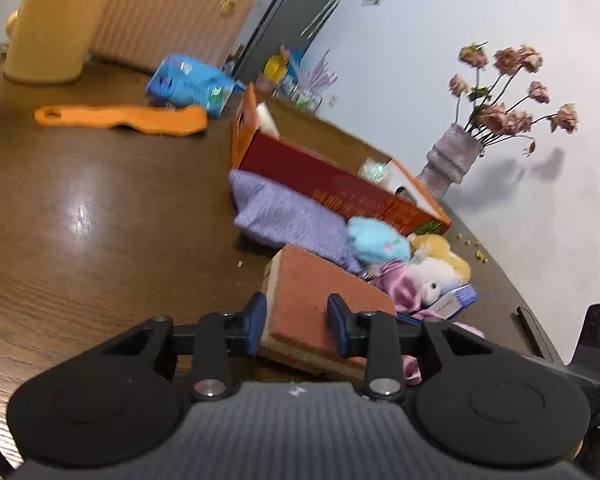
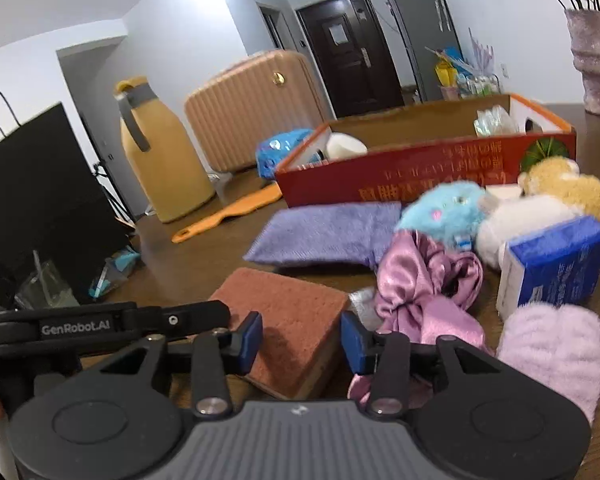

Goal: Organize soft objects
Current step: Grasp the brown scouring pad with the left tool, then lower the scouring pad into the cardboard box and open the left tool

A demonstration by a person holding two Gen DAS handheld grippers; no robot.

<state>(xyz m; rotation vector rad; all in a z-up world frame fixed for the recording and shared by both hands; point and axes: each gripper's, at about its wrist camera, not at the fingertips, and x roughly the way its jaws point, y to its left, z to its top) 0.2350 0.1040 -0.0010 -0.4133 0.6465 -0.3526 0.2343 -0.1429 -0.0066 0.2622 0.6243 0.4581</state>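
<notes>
I am holding both grippers low over a dark wooden table (image 1: 80,208). My left gripper (image 1: 298,322) is pinching a rust-coloured sponge (image 1: 320,304) between its blue pads, lifting one end. My right gripper (image 2: 302,340) is hovering with its jaws parted around the near corner of the same sponge (image 2: 292,320) — whether it is touching, I cannot tell. Just beyond are lying a purple cloth (image 2: 324,236), a blue plush (image 2: 440,208), a pink satin scrunchie (image 2: 428,284) and an open red box (image 2: 424,160).
</notes>
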